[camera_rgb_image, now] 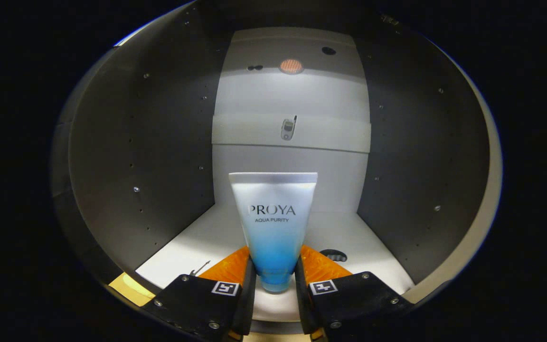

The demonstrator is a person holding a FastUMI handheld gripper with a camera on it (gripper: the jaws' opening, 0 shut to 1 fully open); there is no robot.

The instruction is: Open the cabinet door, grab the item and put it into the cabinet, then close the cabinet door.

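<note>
A white-to-blue cosmetic tube [273, 223] stands upright, cap down, between my two fingers. My gripper [275, 280] is shut on the tube, both fingers pressing on its blue lower part near the cap. The tube and fingers are inside the open cabinet, over its white floor [197, 247]. The dark side walls [159, 152] rise on both sides and the white back wall [292, 166] lies beyond the tube. Whether the cap touches the floor I cannot tell.
A horizontal white rail with a small metal fitting [288, 128] crosses the back wall. A round reddish spot [291, 66] sits high on the back wall. A dark oval hole [334, 255] lies in the floor right of the tube. The cabinet's front edge [128, 287] is below the fingers.
</note>
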